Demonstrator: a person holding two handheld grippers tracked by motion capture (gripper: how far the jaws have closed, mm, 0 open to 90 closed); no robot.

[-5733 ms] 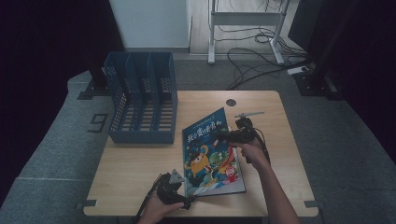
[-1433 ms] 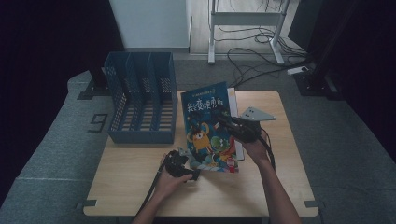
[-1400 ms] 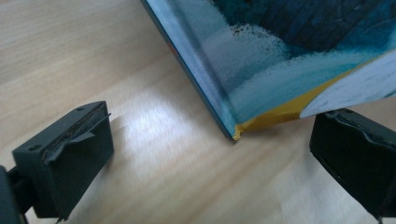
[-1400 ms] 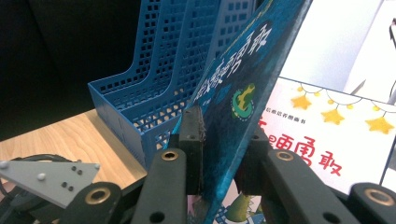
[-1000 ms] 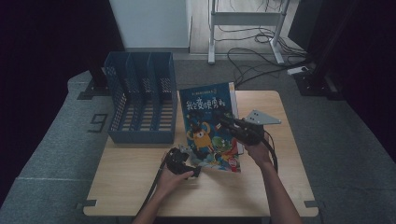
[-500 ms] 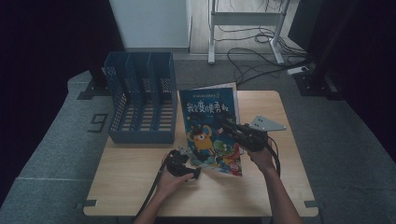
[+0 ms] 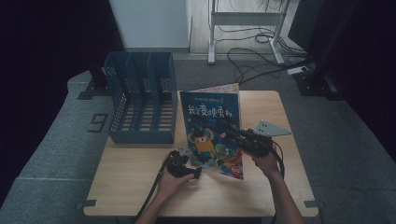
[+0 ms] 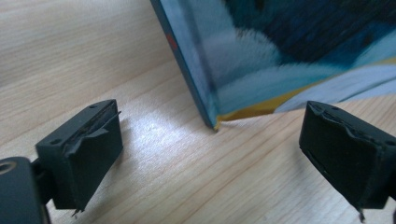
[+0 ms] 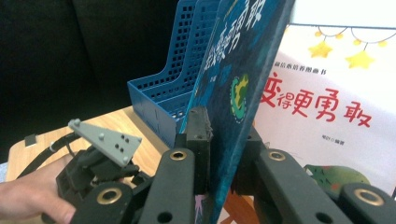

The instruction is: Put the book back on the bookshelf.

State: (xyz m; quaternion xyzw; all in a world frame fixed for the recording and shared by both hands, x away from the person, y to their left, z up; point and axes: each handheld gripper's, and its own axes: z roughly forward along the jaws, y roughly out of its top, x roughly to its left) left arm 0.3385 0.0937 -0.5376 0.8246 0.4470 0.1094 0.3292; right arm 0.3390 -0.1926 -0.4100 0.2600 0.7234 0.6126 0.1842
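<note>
A picture book (image 7: 210, 130) with a dark blue cover stands tilted on its lower edge in the middle of the table. My right gripper (image 7: 231, 130) is shut on the book's right edge. In the right gripper view its jaws (image 9: 223, 140) clamp the blue cover (image 9: 238, 70), and a pale page with stars and red characters (image 9: 327, 93) shows behind it. My left gripper (image 7: 194, 171) rests open on the table by the book's lower left corner. Its jaws (image 8: 212, 133) have just been closing a little, and the book's corner (image 8: 215, 119) lies ahead between them, untouched.
A blue file organizer (image 7: 140, 102) with several slots stands at the table's back left, just left of the book, and is close behind the cover in the right gripper view (image 9: 163, 98). The wooden table (image 7: 130, 186) has bare room at the front left. Cables lie on the floor beyond.
The book has been tipped up from lying nearly flat to a steeper stand, and its top has swung back. My right gripper has shifted slightly right with it. The left hand has stayed put.
</note>
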